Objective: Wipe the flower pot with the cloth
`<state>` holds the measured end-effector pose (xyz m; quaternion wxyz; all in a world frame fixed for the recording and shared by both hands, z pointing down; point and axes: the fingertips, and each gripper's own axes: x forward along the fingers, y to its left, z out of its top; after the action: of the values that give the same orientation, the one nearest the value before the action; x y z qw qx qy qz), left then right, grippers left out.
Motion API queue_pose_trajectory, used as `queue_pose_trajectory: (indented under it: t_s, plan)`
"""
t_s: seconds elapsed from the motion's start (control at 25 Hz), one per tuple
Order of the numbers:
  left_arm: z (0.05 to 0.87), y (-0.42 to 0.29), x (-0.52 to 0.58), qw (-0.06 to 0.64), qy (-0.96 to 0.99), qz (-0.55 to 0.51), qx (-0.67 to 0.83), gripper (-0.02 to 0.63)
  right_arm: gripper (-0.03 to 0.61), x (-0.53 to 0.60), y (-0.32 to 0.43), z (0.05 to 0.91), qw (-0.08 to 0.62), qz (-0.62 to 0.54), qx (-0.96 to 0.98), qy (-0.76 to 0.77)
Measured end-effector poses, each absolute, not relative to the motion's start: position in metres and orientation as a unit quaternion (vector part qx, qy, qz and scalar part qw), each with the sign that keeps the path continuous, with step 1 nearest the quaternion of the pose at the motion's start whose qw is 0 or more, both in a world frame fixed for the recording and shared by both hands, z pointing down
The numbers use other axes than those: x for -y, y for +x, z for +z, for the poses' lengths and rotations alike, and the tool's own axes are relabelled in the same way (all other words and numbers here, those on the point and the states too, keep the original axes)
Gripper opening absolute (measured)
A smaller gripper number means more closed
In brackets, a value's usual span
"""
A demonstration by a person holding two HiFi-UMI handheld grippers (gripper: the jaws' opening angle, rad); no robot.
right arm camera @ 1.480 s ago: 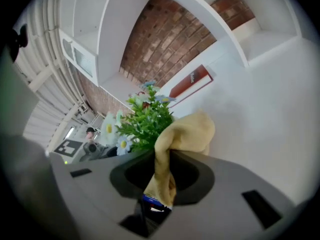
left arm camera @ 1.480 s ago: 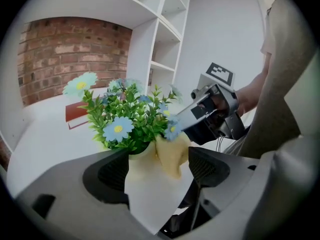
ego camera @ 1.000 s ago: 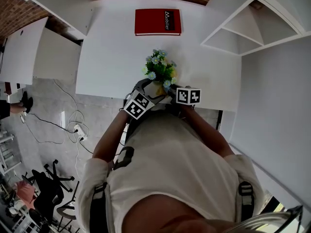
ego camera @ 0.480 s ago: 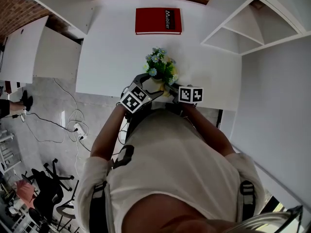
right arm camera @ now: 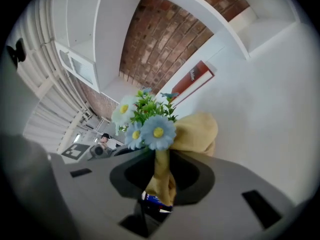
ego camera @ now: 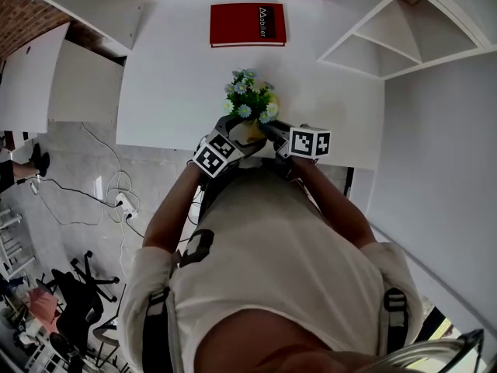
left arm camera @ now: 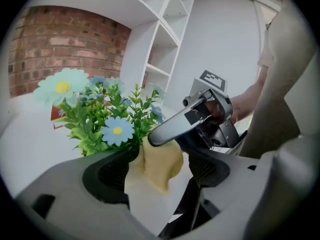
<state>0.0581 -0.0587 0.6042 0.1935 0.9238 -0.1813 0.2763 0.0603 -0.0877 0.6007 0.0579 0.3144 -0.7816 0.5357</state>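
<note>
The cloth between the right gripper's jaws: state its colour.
Pale yellow; the cloth shows best in the right gripper view.

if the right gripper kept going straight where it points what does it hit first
Beyond the yellow cloth pinched in the right gripper, the flowers: a blue daisy sits right ahead, probably first contact, though depth is unclear.

Open tabletop [ego camera: 171,76] left of flowers [ego camera: 250,99] (bare white); red book [ego camera: 247,25] blocks far edge, shelf [ego camera: 388,29] crowds right.

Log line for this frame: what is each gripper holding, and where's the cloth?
left gripper: shut on flower pot | right gripper: shut on yellow cloth | contact: cloth against pot, just under flowers | stage: wiping
</note>
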Motion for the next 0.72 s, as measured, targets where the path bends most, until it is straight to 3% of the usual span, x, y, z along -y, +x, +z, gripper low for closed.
queue_pose_trajectory:
  t_s: [0.32,0.56,0.72]
  plan:
    - [0.593,0.042,0.067,0.219,0.921,0.259,0.194,0.359,0.095,0.08,0.076,0.659,0.126,0.554,0.746,0.347]
    - [0.599,-0.007,0.093,0.198,0.903,0.298,0.237,0.359,0.094,0.082,0.081,0.672,0.111,0.571,0.735,0.348]
    - [0.607,-0.003,0.093,0.193,0.903,0.309,0.23,0.359,0.094,0.079,0.078,0.671,0.121,0.567,0.736,0.35]
